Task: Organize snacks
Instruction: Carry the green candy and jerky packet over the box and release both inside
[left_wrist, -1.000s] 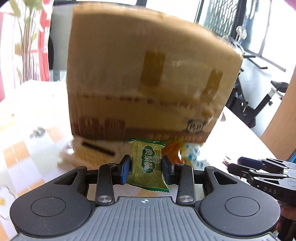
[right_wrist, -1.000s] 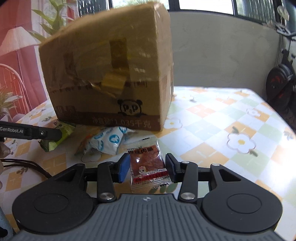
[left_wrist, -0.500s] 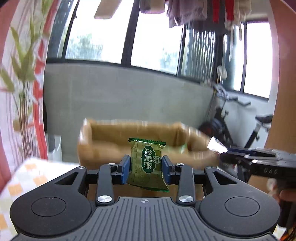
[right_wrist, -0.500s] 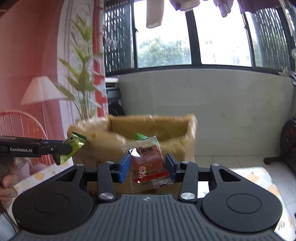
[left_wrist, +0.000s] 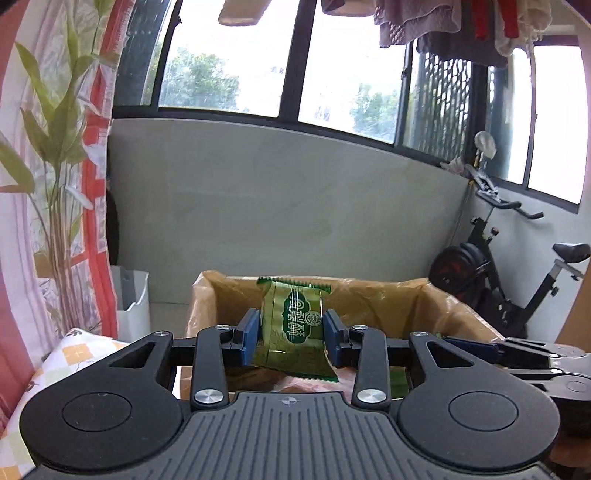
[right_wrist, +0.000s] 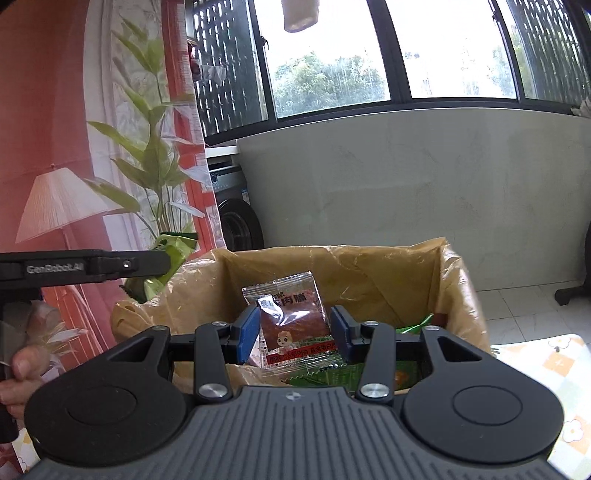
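- Now both jaws are opening over the lined cardboard box (right_wrist: 406, 280): the left gripper (left_wrist: 291, 338) has the green snack packet (left_wrist: 295, 328) between its blue pads, the right gripper (right_wrist: 293, 334) the red jerky packet (right_wrist: 291, 325).
- Judged risk: the green packet, seen from the right wrist, hangs near the box's left rim, so it may catch the loose liner or fall outside onto the worktop (left_wrist: 74, 354).
- Hard to tell: whether the pads touch either packet; the box floor is mostly hidden behind the jaws.

Green snack packet (left_wrist: 295, 325) and red one (right_wrist: 291, 325) upright above lined box (right_wrist: 388, 273).
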